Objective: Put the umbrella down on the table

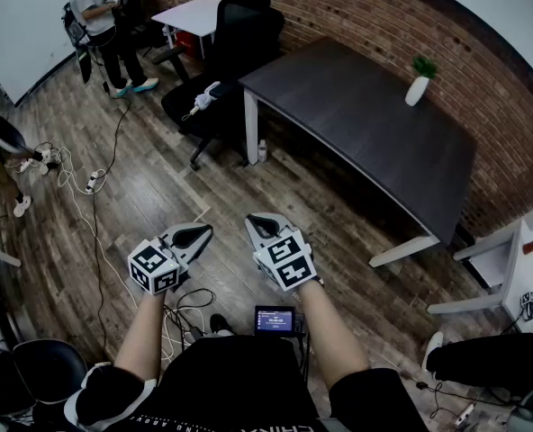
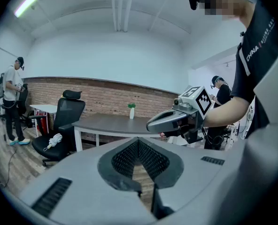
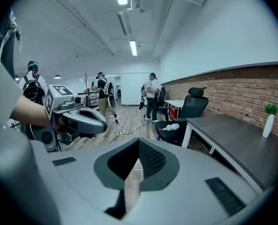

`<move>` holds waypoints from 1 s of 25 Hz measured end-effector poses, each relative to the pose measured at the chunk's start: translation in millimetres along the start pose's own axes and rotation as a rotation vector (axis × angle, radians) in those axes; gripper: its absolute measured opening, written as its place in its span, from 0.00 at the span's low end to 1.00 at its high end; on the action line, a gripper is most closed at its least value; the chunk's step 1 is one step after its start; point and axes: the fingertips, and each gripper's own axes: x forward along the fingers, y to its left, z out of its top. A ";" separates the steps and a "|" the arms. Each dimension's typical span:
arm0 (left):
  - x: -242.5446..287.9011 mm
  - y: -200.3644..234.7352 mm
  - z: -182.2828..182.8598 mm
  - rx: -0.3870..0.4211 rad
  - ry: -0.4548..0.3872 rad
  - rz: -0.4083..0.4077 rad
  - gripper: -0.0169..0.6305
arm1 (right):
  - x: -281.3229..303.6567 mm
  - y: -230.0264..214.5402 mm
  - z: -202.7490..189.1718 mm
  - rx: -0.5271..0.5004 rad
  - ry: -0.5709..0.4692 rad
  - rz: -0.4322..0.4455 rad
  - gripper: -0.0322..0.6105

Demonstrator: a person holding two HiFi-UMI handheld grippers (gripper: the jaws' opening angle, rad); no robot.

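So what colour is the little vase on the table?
The vase is white, with a green plant in it. The head view shows it best.

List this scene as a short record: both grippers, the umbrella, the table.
left gripper: shut, empty, above the wooden floor
right gripper: shut, empty, beside the left
white folded umbrella: on the black office chair's seat, untouched
dark grey table: holds a white vase with a green plant, by the brick wall
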 end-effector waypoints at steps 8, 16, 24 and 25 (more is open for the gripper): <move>-5.8 9.0 5.1 -0.001 -0.021 0.035 0.03 | 2.6 6.0 2.3 0.008 0.018 0.009 0.06; -8.9 5.2 8.8 0.030 -0.035 0.005 0.03 | 5.7 5.8 4.8 0.047 -0.011 0.016 0.06; -6.3 -8.0 8.2 0.087 0.022 -0.073 0.03 | 6.9 6.4 6.7 0.034 -0.007 0.026 0.06; -5.7 -9.6 8.9 0.081 0.020 -0.081 0.03 | 6.1 6.2 6.6 0.032 -0.007 0.028 0.06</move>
